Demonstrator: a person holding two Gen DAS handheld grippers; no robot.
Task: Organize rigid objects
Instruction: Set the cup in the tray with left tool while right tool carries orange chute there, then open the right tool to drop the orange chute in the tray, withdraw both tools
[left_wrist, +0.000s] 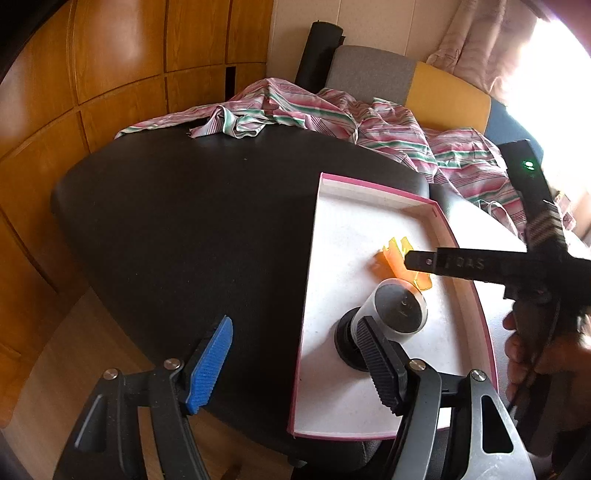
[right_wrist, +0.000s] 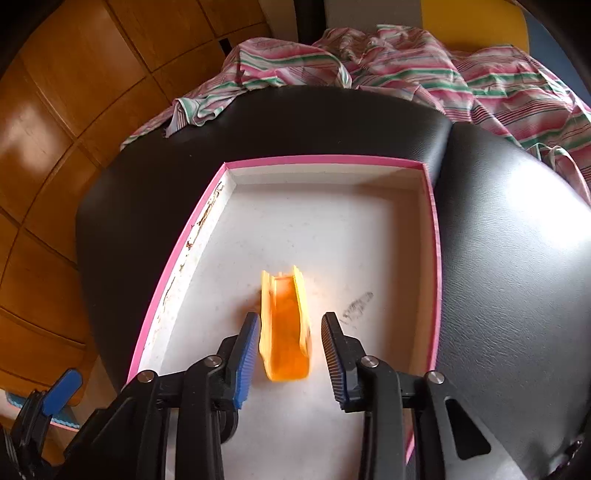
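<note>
A shallow white box with a pink rim (left_wrist: 373, 186) (right_wrist: 325, 160) lies on a black padded seat. An orange translucent plastic piece (right_wrist: 284, 325) (left_wrist: 393, 254) lies on the box floor. My right gripper (right_wrist: 290, 350) is open, its fingers on either side of the orange piece, not touching it; one of its fingers (left_wrist: 424, 261) shows in the left wrist view. A cylindrical jar with a grey end and black cap (left_wrist: 388, 321) lies on its side in the box. My left gripper (left_wrist: 295, 365) is open and empty, its right finger in front of the jar.
A striped pink, green and white cloth (left_wrist: 332, 114) (right_wrist: 424, 62) is bunched along the far edge of the black seat (left_wrist: 184, 221). Wooden panelling (left_wrist: 92, 74) is on the left. A grey and yellow cushion (left_wrist: 424, 88) stands behind. A dark smudge (right_wrist: 356, 304) marks the box floor.
</note>
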